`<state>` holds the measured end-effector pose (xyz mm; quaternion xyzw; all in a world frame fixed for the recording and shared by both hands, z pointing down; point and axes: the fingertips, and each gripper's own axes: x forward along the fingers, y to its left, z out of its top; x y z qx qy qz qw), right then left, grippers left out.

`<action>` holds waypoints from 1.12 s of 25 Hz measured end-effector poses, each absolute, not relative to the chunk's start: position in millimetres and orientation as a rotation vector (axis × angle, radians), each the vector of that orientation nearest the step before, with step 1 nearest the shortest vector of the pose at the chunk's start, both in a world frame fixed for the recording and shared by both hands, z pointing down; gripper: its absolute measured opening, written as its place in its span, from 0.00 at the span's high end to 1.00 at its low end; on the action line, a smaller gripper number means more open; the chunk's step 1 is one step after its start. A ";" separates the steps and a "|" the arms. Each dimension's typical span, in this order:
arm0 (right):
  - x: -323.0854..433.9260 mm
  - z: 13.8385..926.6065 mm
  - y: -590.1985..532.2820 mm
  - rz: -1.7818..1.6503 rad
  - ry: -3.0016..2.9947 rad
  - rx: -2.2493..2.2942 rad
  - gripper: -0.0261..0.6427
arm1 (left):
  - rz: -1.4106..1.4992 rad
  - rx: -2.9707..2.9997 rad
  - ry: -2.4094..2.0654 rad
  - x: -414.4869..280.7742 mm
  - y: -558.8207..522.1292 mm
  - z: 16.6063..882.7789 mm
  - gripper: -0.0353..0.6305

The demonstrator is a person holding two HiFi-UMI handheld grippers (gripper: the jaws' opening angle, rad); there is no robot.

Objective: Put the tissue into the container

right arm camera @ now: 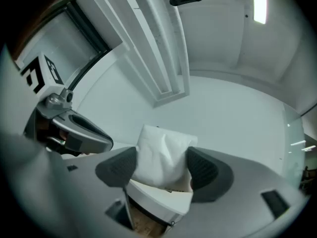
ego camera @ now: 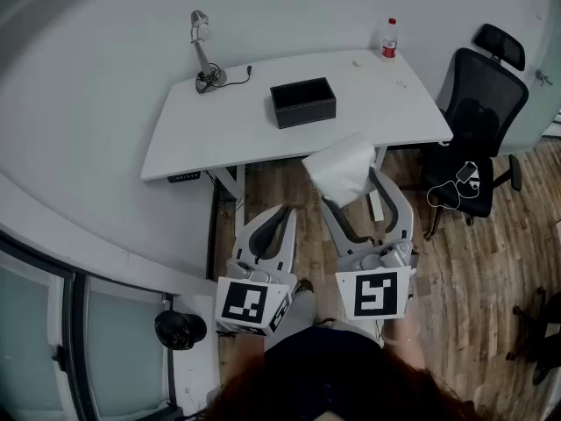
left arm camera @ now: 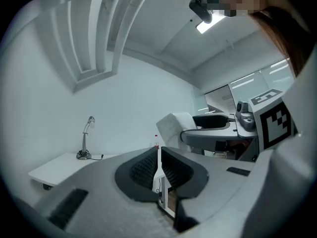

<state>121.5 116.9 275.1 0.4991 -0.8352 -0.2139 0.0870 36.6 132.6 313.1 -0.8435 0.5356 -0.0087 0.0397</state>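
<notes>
While our right gripper [ego camera: 348, 188] clamps the soft tissue [ego camera: 340, 167] short of the container [ego camera: 302, 102], it could slip to the floor [ego camera: 491, 261]; our left gripper [ego camera: 282, 212] is clenched, empty.

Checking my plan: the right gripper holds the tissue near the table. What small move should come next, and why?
Probably move the right gripper forward and slightly left, over the black container: the tissue is clamped in its jaws but hangs at the near edge of the table, short of the open box.

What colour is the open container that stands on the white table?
The container is black; the head view shows it best.
</notes>
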 end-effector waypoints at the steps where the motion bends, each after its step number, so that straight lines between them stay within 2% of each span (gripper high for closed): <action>1: 121.7 274.6 114.8 -0.638 -2.488 1.488 0.45 | -0.027 -2.586 1.642 36.4 130.5 313.2 0.89; 28: 74.7 285.8 23.2 -0.625 -2.448 1.481 0.45 | 0.012 -2.630 1.681 -13.6 41.2 319.0 0.89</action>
